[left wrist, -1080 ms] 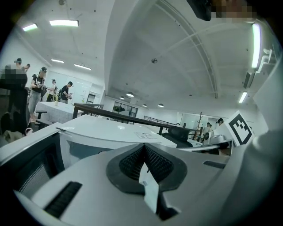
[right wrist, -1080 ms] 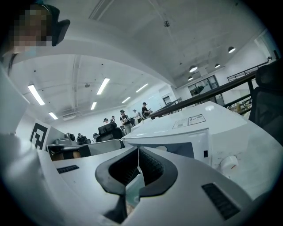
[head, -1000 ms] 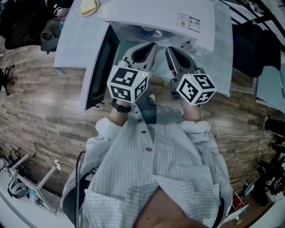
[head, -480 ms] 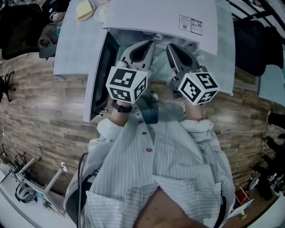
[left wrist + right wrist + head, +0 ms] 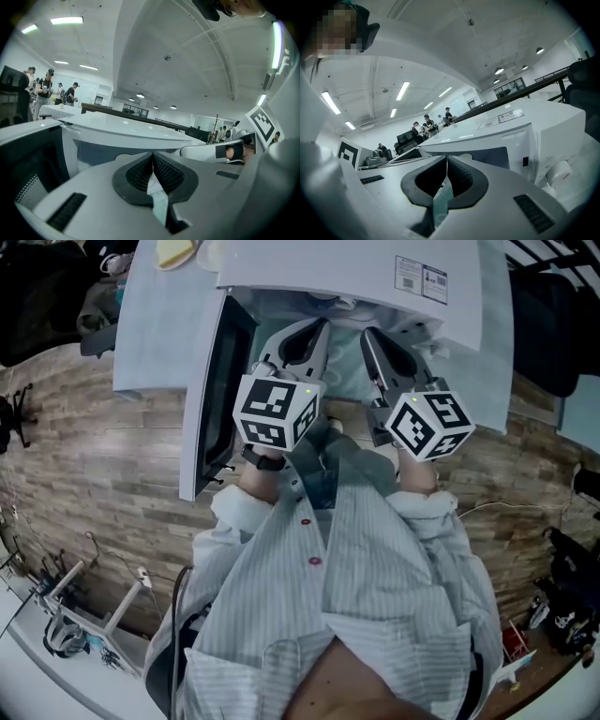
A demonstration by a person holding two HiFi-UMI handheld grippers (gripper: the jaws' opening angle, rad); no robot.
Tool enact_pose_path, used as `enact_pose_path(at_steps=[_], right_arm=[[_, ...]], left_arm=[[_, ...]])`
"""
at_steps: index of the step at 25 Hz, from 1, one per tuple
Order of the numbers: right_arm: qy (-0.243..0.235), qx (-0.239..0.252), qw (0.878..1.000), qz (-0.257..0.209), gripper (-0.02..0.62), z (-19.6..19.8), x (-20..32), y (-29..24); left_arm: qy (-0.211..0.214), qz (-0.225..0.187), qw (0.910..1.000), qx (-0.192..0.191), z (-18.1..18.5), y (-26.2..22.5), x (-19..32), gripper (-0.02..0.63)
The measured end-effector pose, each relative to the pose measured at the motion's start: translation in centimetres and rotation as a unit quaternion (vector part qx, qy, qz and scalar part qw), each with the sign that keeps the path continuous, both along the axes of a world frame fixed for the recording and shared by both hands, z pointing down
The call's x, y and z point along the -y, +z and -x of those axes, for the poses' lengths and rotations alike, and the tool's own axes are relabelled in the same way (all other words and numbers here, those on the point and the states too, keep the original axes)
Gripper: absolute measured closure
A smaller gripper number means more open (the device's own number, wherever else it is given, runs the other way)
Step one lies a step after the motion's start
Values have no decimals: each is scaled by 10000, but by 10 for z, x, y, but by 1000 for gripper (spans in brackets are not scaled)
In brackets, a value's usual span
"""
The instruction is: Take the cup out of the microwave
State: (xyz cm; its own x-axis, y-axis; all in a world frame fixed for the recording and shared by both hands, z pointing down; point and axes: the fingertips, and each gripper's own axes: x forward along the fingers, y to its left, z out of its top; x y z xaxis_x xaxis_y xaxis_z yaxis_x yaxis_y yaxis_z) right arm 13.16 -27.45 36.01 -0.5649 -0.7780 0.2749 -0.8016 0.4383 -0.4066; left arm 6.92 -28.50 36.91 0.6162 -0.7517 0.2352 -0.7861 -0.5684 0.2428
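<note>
both tools have sunk a little in front of the open microwave, and the head has tipped so the box sits further right in the head view. nearest is the person's striped shirt [image 5: 375, 596], with the wooden floor [image 5: 94, 456] showing on either side. just past it, the two marker cubes ride side by side at chest level. the left tool [image 5: 317, 332] and right tool [image 5: 368, 337] point forward and slightly down, tips close together at the mouth of the cavity. each has its jaws pressed together with nothing between them, as both gripper views show, so neither is ready to grip yet. the door [image 5: 217, 390] stands swung out to the left, which leaves the opening free for both tools. the microwave [image 5: 347, 273] sits on a pale tabletop [image 5: 150, 324]. the cup [image 5: 326, 299] is still inside; from above only a sliver shows under the top's front edge, and the gripper views show just a pale rounded shape behind the jaws. i judge this to be the approach, with opening a tool as the next need.
</note>
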Motion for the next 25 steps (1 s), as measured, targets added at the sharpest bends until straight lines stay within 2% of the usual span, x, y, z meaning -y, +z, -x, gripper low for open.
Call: enact_pose_path(at_steps=[4, 14, 25], right_arm=[[31, 54, 9999, 90, 560, 1, 2, 13], [228, 158, 9994, 204, 561, -6, 3, 40], [249, 321, 9987, 322, 561, -2, 13, 63]], left_arm=[[78, 83, 9999, -41, -1, 16, 5, 597], [-85, 202, 9998, -42, -1, 53, 20, 594], [-162, 312, 9992, 180, 2, 93, 40, 493]])
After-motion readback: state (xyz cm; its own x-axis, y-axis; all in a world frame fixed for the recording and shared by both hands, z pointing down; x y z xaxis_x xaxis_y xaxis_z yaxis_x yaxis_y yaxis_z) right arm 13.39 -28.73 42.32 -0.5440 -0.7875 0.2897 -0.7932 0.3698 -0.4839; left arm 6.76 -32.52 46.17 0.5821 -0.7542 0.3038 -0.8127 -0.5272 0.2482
